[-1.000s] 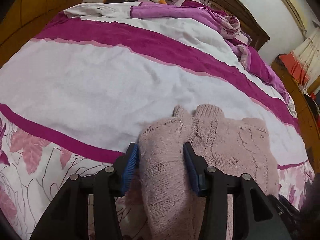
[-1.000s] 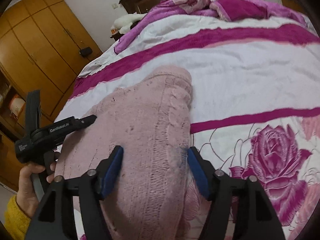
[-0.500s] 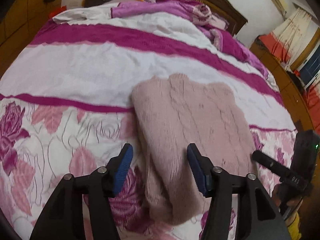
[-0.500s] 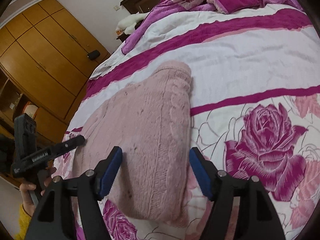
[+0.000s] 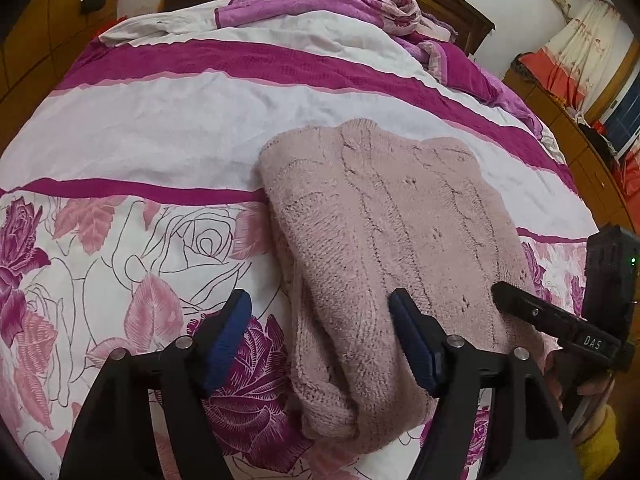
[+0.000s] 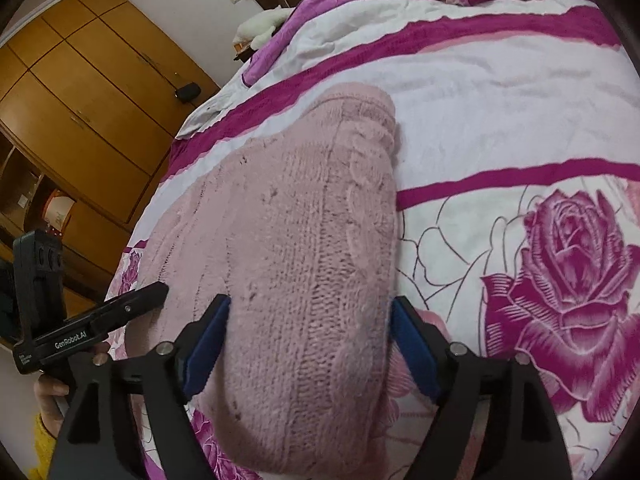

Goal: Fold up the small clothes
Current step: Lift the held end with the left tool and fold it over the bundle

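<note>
Both sets of jaws stand released — the left gripper point(image 5: 320, 334) and right gripper point(image 6: 310, 338) hover over a folded pink sweater point(image 5: 384, 248), which lies on the floral bedspread point(image 5: 160, 128) near the bed's foot.

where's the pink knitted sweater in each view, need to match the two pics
Left wrist view: the pink knitted sweater lies folded right of centre, running down between the open left claw.
Right wrist view: the sweater lies centre-left, its near end between the open right claw.
Shared landmark: the thin magenta stripe above the rose print, which passes under the sweater in both.
</note>
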Tool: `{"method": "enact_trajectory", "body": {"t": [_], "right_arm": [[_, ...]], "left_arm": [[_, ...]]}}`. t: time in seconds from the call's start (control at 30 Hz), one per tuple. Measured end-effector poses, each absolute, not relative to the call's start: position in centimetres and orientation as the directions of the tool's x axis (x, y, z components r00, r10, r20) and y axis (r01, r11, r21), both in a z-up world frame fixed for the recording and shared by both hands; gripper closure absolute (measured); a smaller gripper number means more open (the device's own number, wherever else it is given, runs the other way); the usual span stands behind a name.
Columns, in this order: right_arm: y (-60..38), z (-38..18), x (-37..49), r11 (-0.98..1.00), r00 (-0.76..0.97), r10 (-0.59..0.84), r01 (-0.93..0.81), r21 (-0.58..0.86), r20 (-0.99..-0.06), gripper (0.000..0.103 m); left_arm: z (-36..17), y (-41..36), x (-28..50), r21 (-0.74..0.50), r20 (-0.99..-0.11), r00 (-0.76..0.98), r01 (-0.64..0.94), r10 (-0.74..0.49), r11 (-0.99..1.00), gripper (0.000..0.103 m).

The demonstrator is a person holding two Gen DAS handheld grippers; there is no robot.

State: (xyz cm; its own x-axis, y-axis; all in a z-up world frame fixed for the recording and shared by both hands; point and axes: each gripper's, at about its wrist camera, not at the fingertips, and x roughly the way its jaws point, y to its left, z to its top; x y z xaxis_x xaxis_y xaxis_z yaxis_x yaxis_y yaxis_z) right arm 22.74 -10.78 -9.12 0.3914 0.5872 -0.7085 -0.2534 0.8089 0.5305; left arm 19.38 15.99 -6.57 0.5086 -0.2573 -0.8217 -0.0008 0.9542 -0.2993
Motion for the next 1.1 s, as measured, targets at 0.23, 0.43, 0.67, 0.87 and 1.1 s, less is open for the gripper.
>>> {"method": "enact_trajectory", "body": {"t": [0.23,0.43,0.67,0.87,1.1], "right_arm": [[-10.8,-10.0,22.9,0.793,0.377,0.609,-0.27,0.546,-0.698,0.014],[-10.7,-10.4,23.1,0.785,0.371,0.62,-0.283,0.551,-0.691,0.013],[-10.2,-10.3,23.5,0.77,0.373,0.638,-0.296,0.565,-0.674,0.015],[-9.6,-10.5,24.2,0.755,0.37,0.656,-0.289,0.589,-0.658,0.021],[-10.1,-10.5,23.9,0.734,0.363,0.678,-0.288,0.614,-0.639,0.037]], "left_arm": [[-7.4,16.1,19.6,-0.329,-0.819,0.503,-0.016,-0.276,0.944,0.045],[-8.4,16.0,19.7,-0.376,-0.81,0.5,-0.042,-0.307,0.925,0.038],[-9.3,15.7,20.0,-0.485,-0.769,0.484,-0.016,-0.417,0.874,0.038],[-9.6,15.2,20.3,-0.504,-0.749,0.493,0.01,-0.442,0.864,0.04],[-9.6,15.2,20.4,-0.546,-0.72,0.497,0.025,-0.484,0.837,0.058]]}}
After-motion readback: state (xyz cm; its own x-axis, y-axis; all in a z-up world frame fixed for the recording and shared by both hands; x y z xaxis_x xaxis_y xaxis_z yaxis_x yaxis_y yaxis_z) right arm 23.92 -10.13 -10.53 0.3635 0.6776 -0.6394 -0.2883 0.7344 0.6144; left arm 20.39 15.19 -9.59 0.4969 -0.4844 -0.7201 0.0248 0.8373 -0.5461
